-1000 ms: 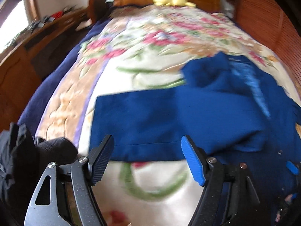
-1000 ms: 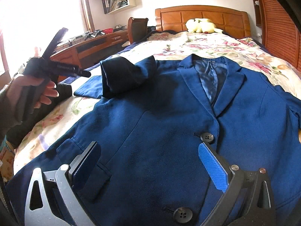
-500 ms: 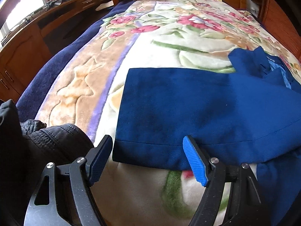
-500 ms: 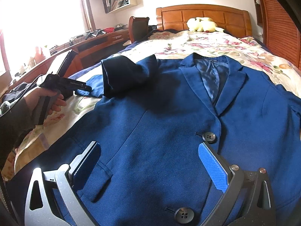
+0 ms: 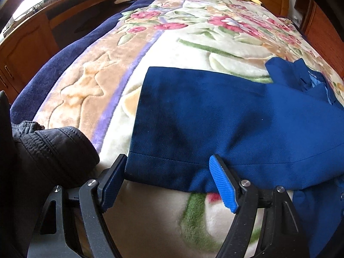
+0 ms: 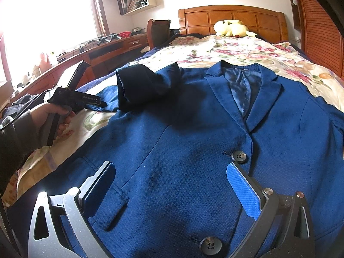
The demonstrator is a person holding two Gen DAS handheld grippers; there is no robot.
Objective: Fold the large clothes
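Note:
A dark blue jacket point(image 6: 193, 142) lies face up on the floral blanket point(image 5: 193, 49), buttoned, collar towards the headboard. Its sleeve point(image 5: 204, 118) stretches left across the blanket. My left gripper point(image 5: 168, 182) is open just above the sleeve's near stitched edge, close to the cuff; the edge lies between the pads, which do not press on it. In the right wrist view a hand point(image 6: 58, 116) holds that gripper beside the sleeve. My right gripper point(image 6: 171, 188) is open over the jacket's lower front, between the pocket flap point(image 6: 116, 193) and the buttons point(image 6: 238, 156).
A black garment point(image 5: 53, 150) is bunched at the bed's near left edge. A wooden desk point(image 6: 120, 47) and chair point(image 6: 159, 32) run along the left. A yellow plush toy point(image 6: 232, 29) lies by the headboard point(image 6: 232, 16). A slatted wooden wall point(image 6: 318, 32) stands on the right.
My left gripper has come down and closer to the sleeve, whose near edge now lies between its open jaws. The right gripper has kept still.

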